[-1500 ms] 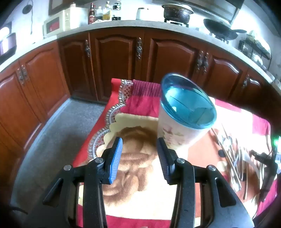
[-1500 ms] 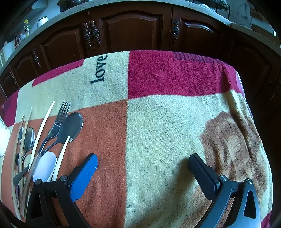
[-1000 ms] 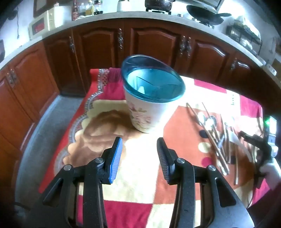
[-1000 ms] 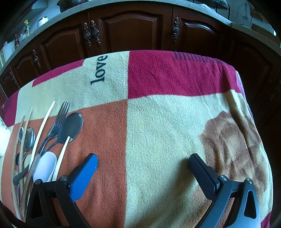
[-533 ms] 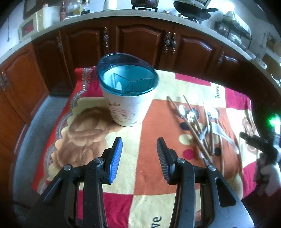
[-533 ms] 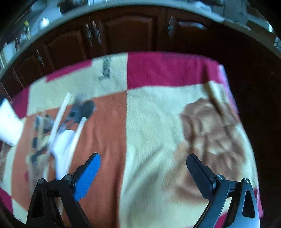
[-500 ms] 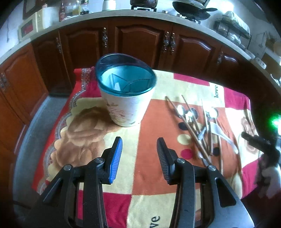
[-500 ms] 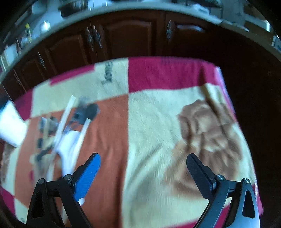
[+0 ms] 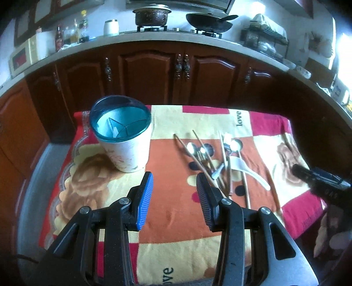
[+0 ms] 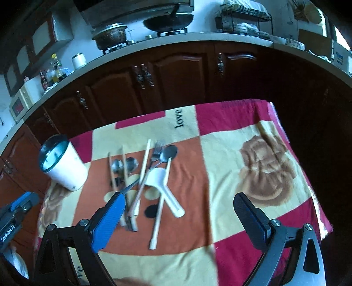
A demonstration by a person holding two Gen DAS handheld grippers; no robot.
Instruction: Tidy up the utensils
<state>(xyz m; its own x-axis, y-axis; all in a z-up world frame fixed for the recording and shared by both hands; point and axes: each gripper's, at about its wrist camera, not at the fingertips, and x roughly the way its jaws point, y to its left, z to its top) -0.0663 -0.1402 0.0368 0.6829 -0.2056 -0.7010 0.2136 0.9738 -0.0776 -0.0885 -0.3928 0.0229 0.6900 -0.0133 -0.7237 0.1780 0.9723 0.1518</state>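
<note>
Near the surface's (image 9: 275, 140) left edge stands the holder (image 9: 123, 134); utensils (image 10: 145, 176) lie mid-surface, right half bare. Left gripper (image 9: 173, 198) fingers narrowly parted, right gripper (image 10: 182, 211) fingers wide, both empty.

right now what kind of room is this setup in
Most likely a home kitchen. A gas stove along the counter carries a lidded pot and a wok, wooden cabinets run below, and a dish rack sits on the countertop. The work table is draped with a patterned blanket.
</note>
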